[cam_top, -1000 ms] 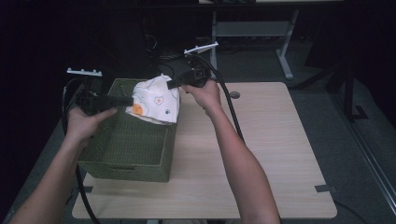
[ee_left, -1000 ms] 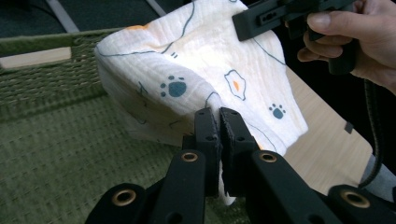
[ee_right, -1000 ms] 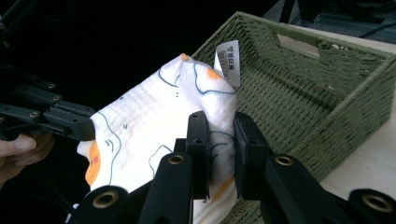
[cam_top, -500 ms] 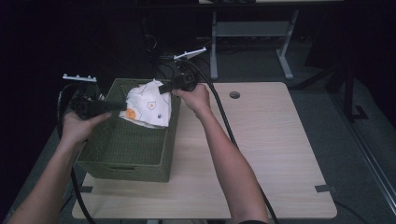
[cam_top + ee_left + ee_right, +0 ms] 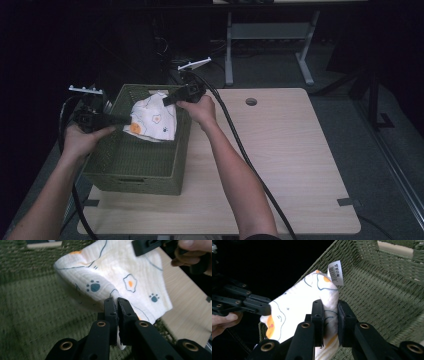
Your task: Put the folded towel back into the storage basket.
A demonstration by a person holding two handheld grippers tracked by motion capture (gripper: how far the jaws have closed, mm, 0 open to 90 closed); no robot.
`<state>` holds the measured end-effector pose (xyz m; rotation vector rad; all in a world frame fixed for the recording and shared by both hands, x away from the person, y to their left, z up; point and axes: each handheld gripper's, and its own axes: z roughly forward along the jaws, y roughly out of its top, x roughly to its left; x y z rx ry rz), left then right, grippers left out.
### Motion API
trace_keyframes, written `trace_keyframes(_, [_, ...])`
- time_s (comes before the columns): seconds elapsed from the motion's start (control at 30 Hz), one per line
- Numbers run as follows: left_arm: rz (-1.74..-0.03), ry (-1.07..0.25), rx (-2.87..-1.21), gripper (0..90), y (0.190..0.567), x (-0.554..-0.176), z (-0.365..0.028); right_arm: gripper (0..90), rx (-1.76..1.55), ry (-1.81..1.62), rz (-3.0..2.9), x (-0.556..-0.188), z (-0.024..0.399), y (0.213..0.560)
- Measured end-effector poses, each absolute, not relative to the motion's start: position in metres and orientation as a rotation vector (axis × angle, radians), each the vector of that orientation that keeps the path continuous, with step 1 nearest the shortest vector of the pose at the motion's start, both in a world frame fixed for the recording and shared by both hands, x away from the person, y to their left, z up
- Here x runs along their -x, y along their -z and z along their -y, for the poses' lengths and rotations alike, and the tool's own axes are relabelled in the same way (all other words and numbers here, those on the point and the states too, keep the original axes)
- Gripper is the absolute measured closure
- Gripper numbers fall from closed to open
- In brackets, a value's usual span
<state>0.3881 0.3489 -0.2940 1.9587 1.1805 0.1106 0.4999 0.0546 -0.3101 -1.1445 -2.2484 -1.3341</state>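
1. Dark floor surrounds your light wooden table (image 5: 280,165), and a green woven basket (image 5: 135,160) sits at the table's left end, near the front.
2. Your cloth (image 5: 152,120) is white, printed with blue paw prints, fried eggs and thin curved lines. In the high view it hangs over the basket's open top, stretched between your two grippers.
3. A small white tag (image 5: 335,272) is sewn to the cloth's upper edge. It carries a barcode and tiny print, too small to read.
4. Your left gripper (image 5: 117,305) has its jaws almost fully together, pinching a thin fold at the cloth's lower edge. In the high view your left hand (image 5: 82,141) holds it just outside the basket's left wall.
5. Your right gripper (image 5: 329,308) has its jaws a little apart, clenched on a thicker bunch of cloth just below the tag. Your right hand (image 5: 200,109) holds it at the basket's far right corner.
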Motion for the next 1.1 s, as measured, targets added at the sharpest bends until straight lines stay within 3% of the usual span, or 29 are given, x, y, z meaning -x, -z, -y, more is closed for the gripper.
trace_keyframes(0.37, [-1.264,-0.103,-1.969,86.5,0.322,-0.386,-0.365,76.4,1.131,1.285,2.262,-0.5,-0.076,0.329])
trace_keyframes(0.4, [-1.292,-0.136,-1.997,85.3,0.327,-0.385,-0.367,69.6,1.121,1.274,2.268,-0.499,-0.082,0.334])
trace_keyframes(0.43, [-1.292,-0.136,-1.997,79.3,0.327,-0.385,-0.367,69.6,1.121,1.274,2.268,-0.499,-0.082,0.334])
trace_keyframes(0.47, [-1.349,-0.17,-2.028,72.3,0.333,-0.384,-0.371,56.7,1.122,1.246,2.28,-0.498,-0.088,0.34])
trace_keyframes(0.53, [-1.363,-0.175,-2.029,71.1,0.335,-0.383,-0.374,54.8,1.135,1.245,2.286,-0.498,-0.091,0.343])
trace_keyframes(1.1, [-1.346,-0.146,-1.944,70.4,0.336,-0.37,-0.379,57.4,1.128,1.264,2.288,-0.492,-0.078,0.341])
